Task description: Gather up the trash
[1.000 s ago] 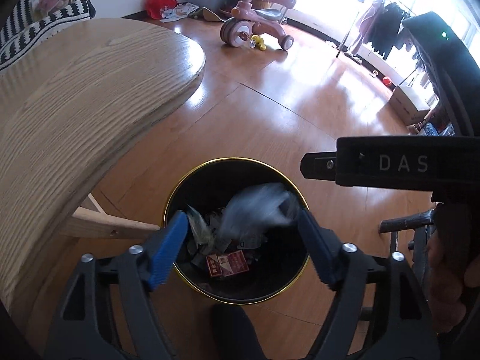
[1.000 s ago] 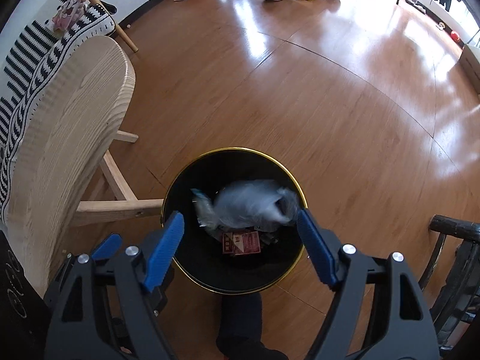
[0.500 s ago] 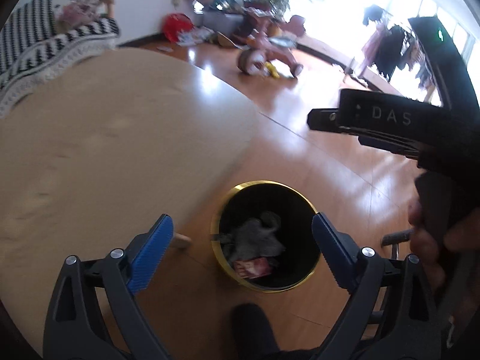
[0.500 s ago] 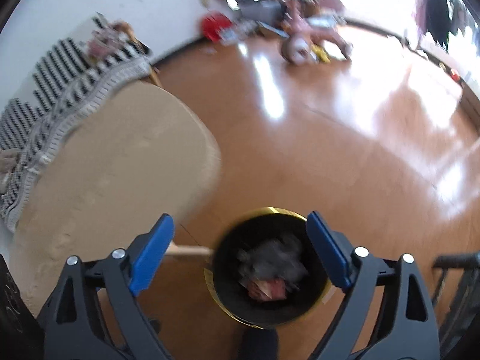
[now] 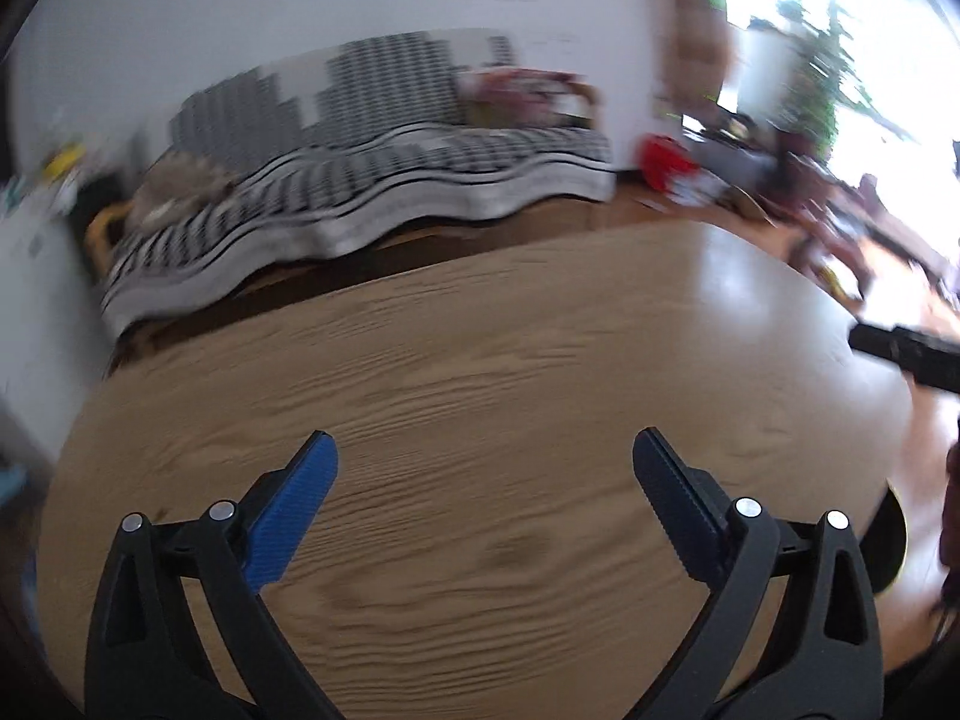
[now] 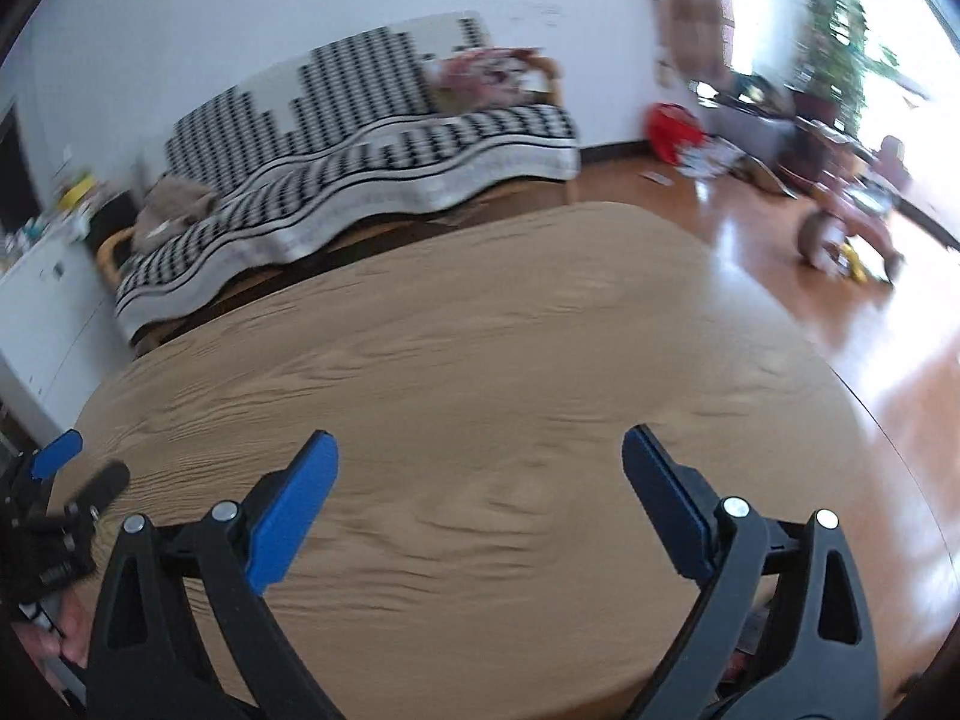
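Note:
My left gripper is open and empty, held above the round wooden table. My right gripper is also open and empty above the same table. A sliver of the black bin shows past the table's right edge in the left wrist view. No trash is visible on the tabletop. The left gripper's blue finger shows at the left edge of the right wrist view.
A sofa with a black-and-white checked cover stands behind the table by the white wall. A red bag and a pink ride-on toy sit on the wooden floor to the right. A white cabinet is at left.
Both grippers have lifted and tilted up from over the bin to over the tabletop. The crumpled trash dropped into the bin, which has passed almost out of view.

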